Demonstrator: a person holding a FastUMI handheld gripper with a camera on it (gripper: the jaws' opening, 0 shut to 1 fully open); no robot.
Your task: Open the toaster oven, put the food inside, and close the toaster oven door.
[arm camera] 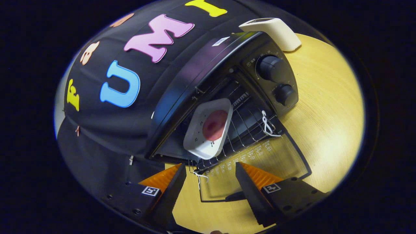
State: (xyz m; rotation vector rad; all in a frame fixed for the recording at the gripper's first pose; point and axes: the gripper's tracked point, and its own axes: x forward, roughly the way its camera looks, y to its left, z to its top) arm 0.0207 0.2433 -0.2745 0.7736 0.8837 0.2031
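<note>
The toaster oven (227,91) stands open on the wooden table (325,113), its glass door (260,162) folded down flat toward me. I hold the hand-held gripper (211,177) just short of it, fingers apart and clamped on nothing, one fingertip on either side of the door's near edge.

The food, a round reddish piece (214,124) on a square white plate (208,128), already sits on the wire rack (240,130) inside the oven mouth, straight ahead of my fingers and a little beyond them. White cord (268,125) is tied to the rack near the hinge side, and another bit (199,177) hangs at the rack's front edge between my fingers.

By my reading, loading is done and closing the door is what remains. The relation that matters: the door lies below and between the fingers, with its long axis running crosswise to my line of approach. Its free edge is nearest me and its hinge is farther off at the oven's foot. To swing it up, I would need to get under or onto that near edge and push forward and upward toward the control knobs' (276,78) side of the oven front. The plate stands close to the opening, so the rising door may be a tight fit. A white device (276,32) rests on the table behind the oven.
</note>
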